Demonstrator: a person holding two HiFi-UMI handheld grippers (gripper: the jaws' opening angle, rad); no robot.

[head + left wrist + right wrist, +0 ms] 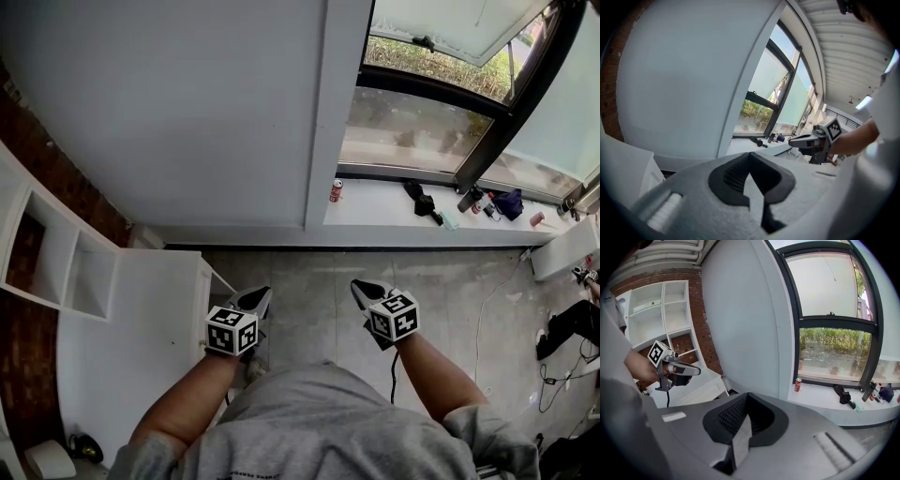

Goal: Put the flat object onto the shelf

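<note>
Jaws closed on nothing, left gripper [256,298] and right gripper [365,290] hang idle near shelf [58,251] — no flat object visible.

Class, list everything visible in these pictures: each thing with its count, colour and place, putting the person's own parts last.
shelf unit: one, white, far left
brick wall: one, red-brown, behind the shelf unit
cabinet: one, white, lower left
window: one, dark-framed, upper right
window sill: one, white, under the window
can: one, red, sill's left end
small items: several, mostly black, sill's right part
floor: one, grey, centre
cables: several, black, floor at right
left gripper: one, grey, shut, empty
right gripper: one, grey, shut, empty
forearms: two, behind the grippers
shirt: one, grey, bottom centre
</note>
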